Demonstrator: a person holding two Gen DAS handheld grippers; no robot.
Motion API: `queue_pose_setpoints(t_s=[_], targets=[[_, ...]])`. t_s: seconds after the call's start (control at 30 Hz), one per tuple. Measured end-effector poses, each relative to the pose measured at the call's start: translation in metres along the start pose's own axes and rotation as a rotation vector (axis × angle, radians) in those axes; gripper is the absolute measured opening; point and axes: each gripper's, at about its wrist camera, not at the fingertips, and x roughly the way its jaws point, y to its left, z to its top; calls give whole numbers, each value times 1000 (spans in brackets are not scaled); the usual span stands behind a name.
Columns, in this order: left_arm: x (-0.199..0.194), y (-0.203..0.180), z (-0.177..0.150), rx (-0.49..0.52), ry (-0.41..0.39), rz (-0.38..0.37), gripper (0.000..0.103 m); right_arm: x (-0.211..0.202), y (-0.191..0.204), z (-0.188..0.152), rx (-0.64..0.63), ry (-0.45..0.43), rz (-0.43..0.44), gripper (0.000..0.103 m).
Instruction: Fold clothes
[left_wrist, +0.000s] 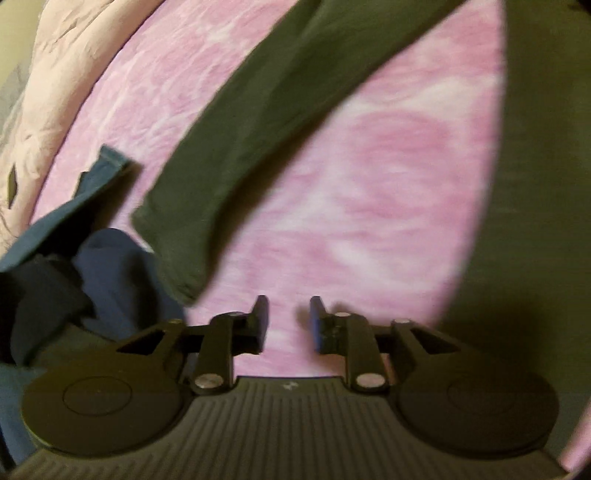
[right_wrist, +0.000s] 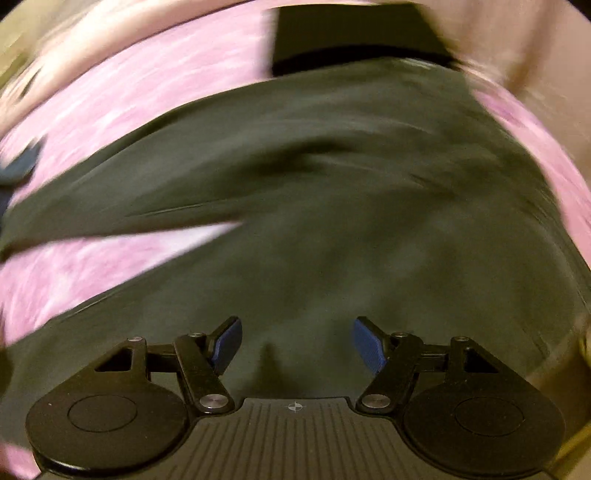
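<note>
A dark olive-green garment (right_wrist: 332, 206) lies spread on a pink patterned blanket (left_wrist: 351, 192). One long sleeve (left_wrist: 229, 147) of it runs diagonally across the left wrist view, its cuff near the lower left. My left gripper (left_wrist: 288, 325) hovers over bare blanket just right of that cuff, its jaws a narrow gap apart with nothing between them. My right gripper (right_wrist: 295, 341) hangs over the garment's body with the jaws wide apart and empty. The right wrist view is blurred by motion.
A heap of dark blue and teal clothes (left_wrist: 74, 266) lies at the left. A pale pink quilt (left_wrist: 48, 92) borders the blanket at the upper left. A black folded piece (right_wrist: 351, 37) sits beyond the garment's far edge.
</note>
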Motion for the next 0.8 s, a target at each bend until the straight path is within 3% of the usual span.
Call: queue_pose_setpoints(t_s=[0.13, 0.27, 0.57, 0.63, 0.67, 0.7, 0.8], targets=[[-32, -54, 9, 22, -47, -96, 27, -22, -82, -27, 256, -67, -66, 70], [-51, -107, 39, 72, -101, -173, 28, -29, -157, -38, 445, -147, -99, 69], [-48, -183, 114, 210, -151, -252, 30, -4, -255, -31, 660, -270, -33, 68], [-48, -194, 126, 248, -156, -258, 30, -7, -262, -32, 697, -288, -27, 47], [-48, -198, 132, 257, -160, -264, 30, -11, -265, -32, 706, -291, -13, 28], [-49, -202, 139, 264, -165, -271, 30, -13, -268, -33, 704, -292, -22, 19], [-47, -218, 162, 279, -181, -297, 30, -25, -273, -30, 671, -317, -70, 9]])
